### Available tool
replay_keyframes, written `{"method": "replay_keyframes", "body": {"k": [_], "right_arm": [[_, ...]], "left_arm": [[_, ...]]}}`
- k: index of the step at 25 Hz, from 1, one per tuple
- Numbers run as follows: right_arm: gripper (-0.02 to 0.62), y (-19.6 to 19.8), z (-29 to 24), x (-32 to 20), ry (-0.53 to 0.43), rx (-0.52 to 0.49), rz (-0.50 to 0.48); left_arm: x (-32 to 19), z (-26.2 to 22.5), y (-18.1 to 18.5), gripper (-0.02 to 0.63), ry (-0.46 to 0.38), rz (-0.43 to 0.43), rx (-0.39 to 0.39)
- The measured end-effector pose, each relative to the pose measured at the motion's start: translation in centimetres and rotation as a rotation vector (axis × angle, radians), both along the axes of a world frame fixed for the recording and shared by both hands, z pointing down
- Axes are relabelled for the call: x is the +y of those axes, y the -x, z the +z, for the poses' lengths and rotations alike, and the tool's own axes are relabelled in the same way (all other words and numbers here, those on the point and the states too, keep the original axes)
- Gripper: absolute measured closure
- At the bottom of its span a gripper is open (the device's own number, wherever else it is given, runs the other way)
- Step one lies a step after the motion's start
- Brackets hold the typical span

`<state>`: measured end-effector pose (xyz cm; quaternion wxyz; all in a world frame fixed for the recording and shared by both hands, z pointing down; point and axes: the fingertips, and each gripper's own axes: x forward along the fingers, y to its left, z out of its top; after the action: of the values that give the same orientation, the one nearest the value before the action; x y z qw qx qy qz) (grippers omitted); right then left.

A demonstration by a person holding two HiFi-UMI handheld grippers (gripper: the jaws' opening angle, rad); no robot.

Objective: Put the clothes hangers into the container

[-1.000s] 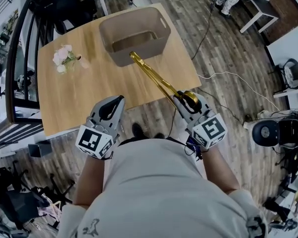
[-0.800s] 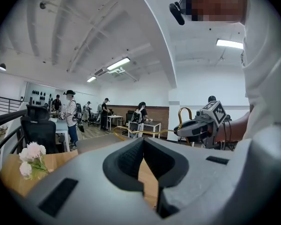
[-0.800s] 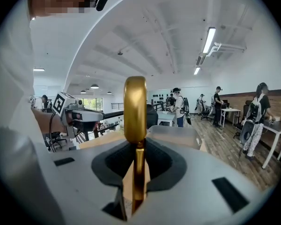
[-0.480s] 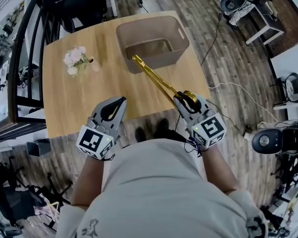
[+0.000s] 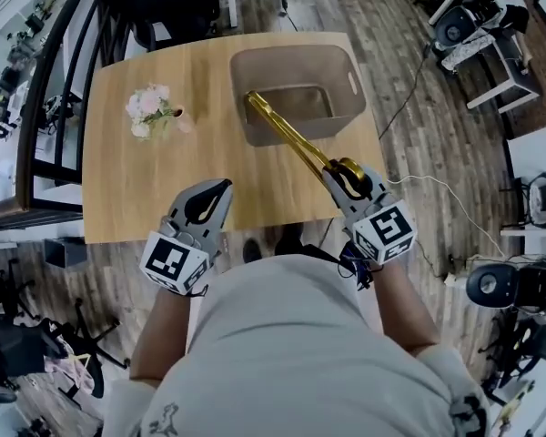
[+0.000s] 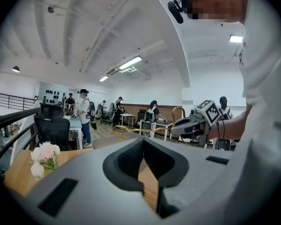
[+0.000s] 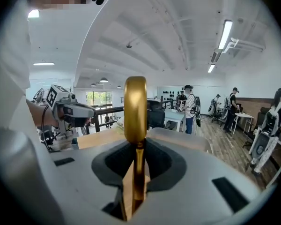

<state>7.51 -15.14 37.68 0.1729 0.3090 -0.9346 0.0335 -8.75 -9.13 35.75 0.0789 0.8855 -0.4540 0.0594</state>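
A long gold clothes hanger slants from my right gripper up to the left, and its far end hangs over the open taupe container at the table's far right. The right gripper is shut on the hanger's hook end, which stands upright between its jaws. My left gripper hovers at the table's near edge, shut and empty, and it shows at the left of the right gripper view. From the left gripper view, the hanger and the right gripper show at the right.
A small bunch of pink and white flowers lies on the wooden table to the left of the container. A dark railing runs along the table's left side. Cables and office chairs lie on the wood floor at the right.
The table and container have slid right and closer in the head view. The hanger's far end has come from the container's front wall to over its opening. The left gripper has kept its place.
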Motion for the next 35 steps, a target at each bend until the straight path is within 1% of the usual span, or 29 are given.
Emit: {"method": "replay_keyframes", "body": {"k": [9,13,17,22,28,35], "right_arm": [[0.52,-0.3,-0.6,-7.5,-0.034,0.052,-0.092],[0.518,0.4,-1.7,-10.4,-0.071,0.06,-0.132],[0.518,0.8,-2.7,-13.5,-0.08,0.048,-0.163],[0.518,1.7,-3.3,-17.3,-0.108,0.069,-0.203],[0.518,3.0,-1.6,-21.2,-0.076,0.098,-0.248],[0.518,4.3,3.1,-24.5,0.011,0.181,-0.291]], "left_arm": [[-4.8,-0.3,-0.3,0.6,0.004,-0.089,0.002],[-6.2,-0.7,-0.2,0.6,-0.002,-0.113,-0.007],[-7.6,-1.0,-0.3,0.6,-0.009,-0.138,-0.017],[-9.8,-1.1,-0.1,0.6,-0.015,-0.168,-0.027],[-12.8,-0.6,0.8,0.6,-0.01,-0.23,-0.017],[-14.7,1.4,0.6,0.6,0.027,-0.256,-0.008]]}}
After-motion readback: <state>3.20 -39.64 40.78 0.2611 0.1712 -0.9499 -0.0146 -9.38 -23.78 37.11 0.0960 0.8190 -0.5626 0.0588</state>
